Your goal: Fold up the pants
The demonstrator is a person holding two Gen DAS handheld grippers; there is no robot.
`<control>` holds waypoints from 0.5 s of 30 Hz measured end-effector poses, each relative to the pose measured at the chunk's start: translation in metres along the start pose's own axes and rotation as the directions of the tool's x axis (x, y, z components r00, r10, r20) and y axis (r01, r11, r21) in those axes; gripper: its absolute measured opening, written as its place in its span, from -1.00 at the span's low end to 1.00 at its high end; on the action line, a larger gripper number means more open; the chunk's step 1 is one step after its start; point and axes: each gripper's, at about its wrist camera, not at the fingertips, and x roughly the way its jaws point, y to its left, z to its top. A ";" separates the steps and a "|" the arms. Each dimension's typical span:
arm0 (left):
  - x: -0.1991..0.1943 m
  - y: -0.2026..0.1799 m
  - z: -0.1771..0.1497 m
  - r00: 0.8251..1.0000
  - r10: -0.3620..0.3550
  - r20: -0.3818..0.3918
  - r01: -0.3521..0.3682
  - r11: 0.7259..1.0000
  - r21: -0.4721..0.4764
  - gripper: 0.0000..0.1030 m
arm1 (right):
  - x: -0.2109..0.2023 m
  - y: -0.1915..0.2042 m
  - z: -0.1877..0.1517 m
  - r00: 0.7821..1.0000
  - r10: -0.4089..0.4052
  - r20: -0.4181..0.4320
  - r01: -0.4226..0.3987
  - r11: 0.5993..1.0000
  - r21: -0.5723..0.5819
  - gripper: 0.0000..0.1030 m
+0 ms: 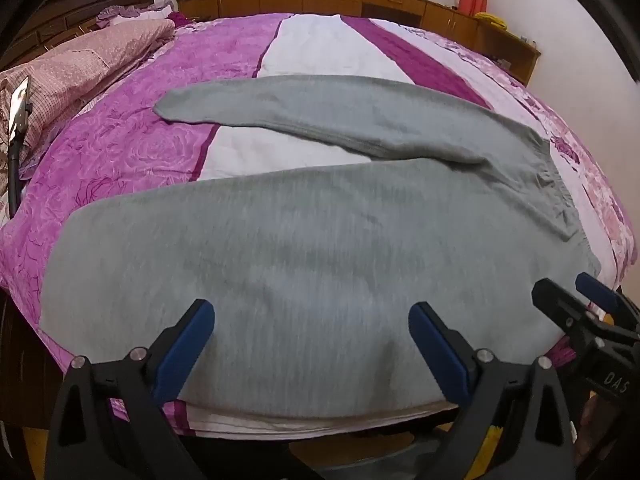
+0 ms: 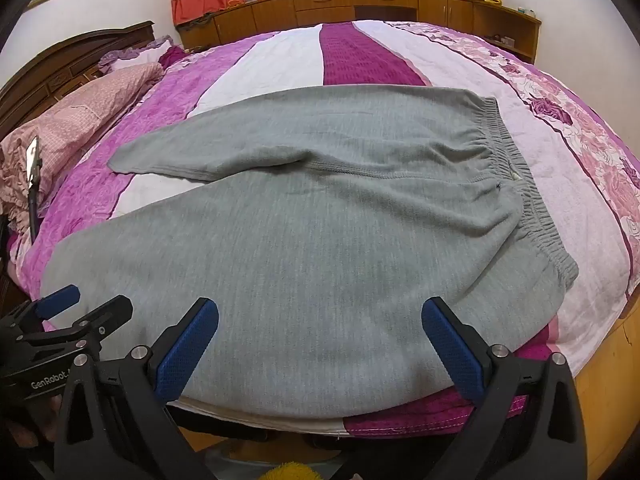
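Two claws, left (image 1: 312,348) and right (image 2: 320,350), both spread, empty, poised at the bed (image 2: 592,320) edge. Grey pants (image 2: 320,248) lie flat, legs splayed, elastic waistband (image 2: 532,208) at right. We judge them soft, limp, light fleece; pinch near cuff and waistband corner.

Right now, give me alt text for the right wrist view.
Grey pants lie spread flat on a purple and pink bedspread, legs pointing left, elastic waistband right. The open right gripper hovers at their near edge.
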 end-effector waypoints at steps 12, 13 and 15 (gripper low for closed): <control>0.002 -0.002 0.000 1.000 0.004 -0.002 -0.004 1.000 0.000 0.94 | 0.000 0.000 0.000 1.000 0.000 -0.002 0.000 1.000 0.001 0.91; 0.002 -0.004 0.000 1.000 0.006 -0.003 -0.006 1.000 0.000 0.94 | 0.000 0.000 0.000 1.000 0.000 -0.003 0.000 1.000 0.001 0.91; 0.002 -0.002 -0.001 1.000 0.001 -0.003 -0.001 1.000 -0.001 0.94 | 0.000 0.000 0.000 1.000 -0.001 -0.003 0.001 1.000 0.000 0.91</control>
